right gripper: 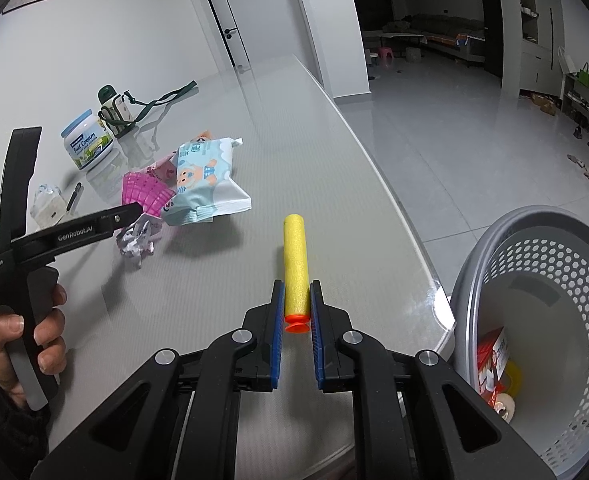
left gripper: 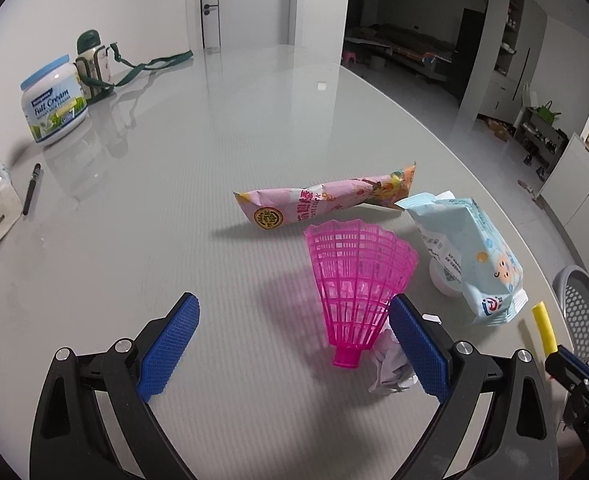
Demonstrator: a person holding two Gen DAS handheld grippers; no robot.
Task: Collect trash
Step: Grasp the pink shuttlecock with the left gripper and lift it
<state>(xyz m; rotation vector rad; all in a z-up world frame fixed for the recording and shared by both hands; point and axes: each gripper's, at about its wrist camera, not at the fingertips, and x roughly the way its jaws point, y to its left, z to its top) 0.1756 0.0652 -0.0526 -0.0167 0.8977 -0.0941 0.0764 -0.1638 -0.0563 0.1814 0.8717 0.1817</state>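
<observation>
Right hand-held gripper [right gripper: 296,300] pinches foam dart [right gripper: 295,264]; left hand-held gripper [left gripper: 294,344] spread, pink shuttlecock [left gripper: 358,280] seemingly between fingers.

Shuttlecock [left gripper: 358,288] on table [left gripper: 214,128], wrapper [left gripper: 326,200] behind, basket [right gripper: 534,320] off the edge.

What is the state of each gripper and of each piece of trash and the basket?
right gripper: shut on yellow foam dart
left gripper: open, empty
pink shuttlecock: lying on table
crumpled paper: on table
wet wipes pack: crumpled
pink wrapper: lying flat
grey basket: holds some trash
</observation>
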